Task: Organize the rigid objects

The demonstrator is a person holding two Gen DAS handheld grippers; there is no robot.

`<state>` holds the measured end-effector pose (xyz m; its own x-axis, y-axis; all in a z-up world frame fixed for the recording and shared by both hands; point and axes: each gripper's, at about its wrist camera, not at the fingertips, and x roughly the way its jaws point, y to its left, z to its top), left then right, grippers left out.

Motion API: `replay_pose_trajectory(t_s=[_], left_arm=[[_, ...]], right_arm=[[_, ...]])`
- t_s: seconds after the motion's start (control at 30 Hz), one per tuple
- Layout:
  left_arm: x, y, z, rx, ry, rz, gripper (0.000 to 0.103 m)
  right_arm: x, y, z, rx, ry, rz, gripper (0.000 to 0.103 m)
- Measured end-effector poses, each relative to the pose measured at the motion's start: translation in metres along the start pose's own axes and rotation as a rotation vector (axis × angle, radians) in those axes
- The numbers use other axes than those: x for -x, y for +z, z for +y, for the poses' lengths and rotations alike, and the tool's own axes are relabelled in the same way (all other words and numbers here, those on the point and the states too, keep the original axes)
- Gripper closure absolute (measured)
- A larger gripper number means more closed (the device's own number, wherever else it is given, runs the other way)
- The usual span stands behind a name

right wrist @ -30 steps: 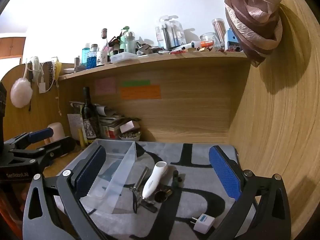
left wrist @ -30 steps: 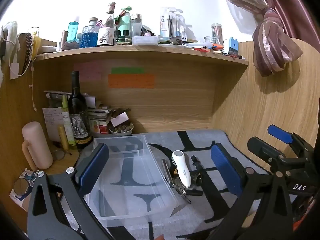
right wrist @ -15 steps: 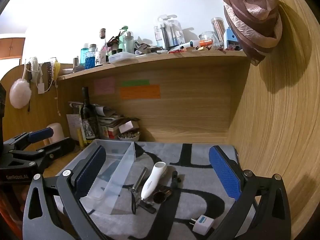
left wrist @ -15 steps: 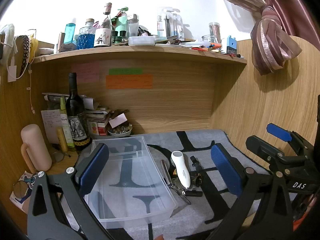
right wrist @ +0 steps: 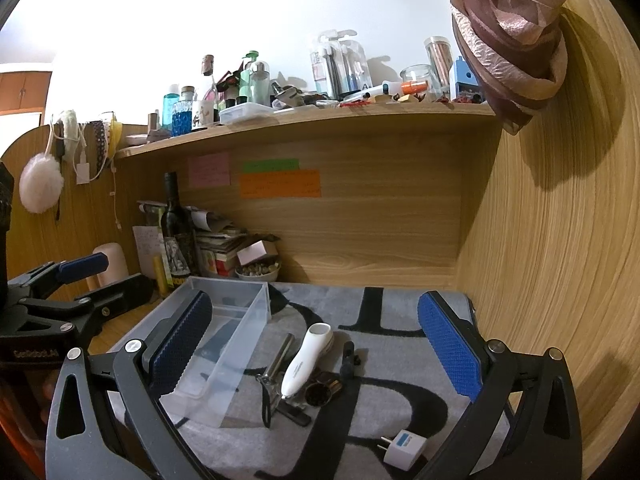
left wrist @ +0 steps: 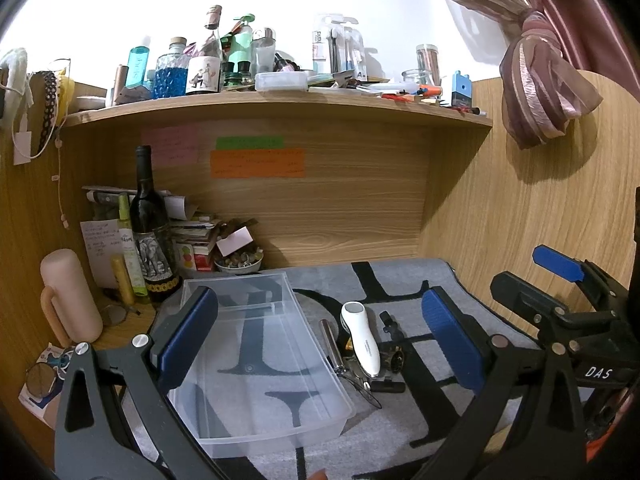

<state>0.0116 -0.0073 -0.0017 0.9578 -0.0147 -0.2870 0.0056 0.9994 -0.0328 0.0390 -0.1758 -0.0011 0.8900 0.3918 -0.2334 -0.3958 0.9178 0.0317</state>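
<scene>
Left tool (left wrist: pixel 320 332): wide open, gripping nothing, above the bin and the pile.
Right tool (right wrist: pixel 312 344): wide open, gripping nothing, above the same pile.
Bin (left wrist: pixel 320 364): clear plastic, upright on the grey mat (left wrist: pixel 404 280), left of the pile; nothing visible inside.
Pile: white device (right wrist: pixel 306 360) lies slanted across a metal cylinder (right wrist: pixel 280 354), a watch (right wrist: pixel 320 392) and small black parts, just beside the bin's right wall.
Plug (right wrist: pixel 404 446): white, alone on the mat, nearer the right tool.
Worktop back: bottle (left wrist: pixel 150 228), bowl (left wrist: pixel 239 264).
</scene>
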Motion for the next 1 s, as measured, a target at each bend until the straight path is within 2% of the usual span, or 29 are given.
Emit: replay_pose_trajectory(t_s=[1.0], left_arm=[[-0.0047,-0.0018,-0.0012,0.004,-0.011,0.011,0.000]], right_arm=[[-0.0023,0.0014,0.0048,0.021,0.000,0.004,0.000]])
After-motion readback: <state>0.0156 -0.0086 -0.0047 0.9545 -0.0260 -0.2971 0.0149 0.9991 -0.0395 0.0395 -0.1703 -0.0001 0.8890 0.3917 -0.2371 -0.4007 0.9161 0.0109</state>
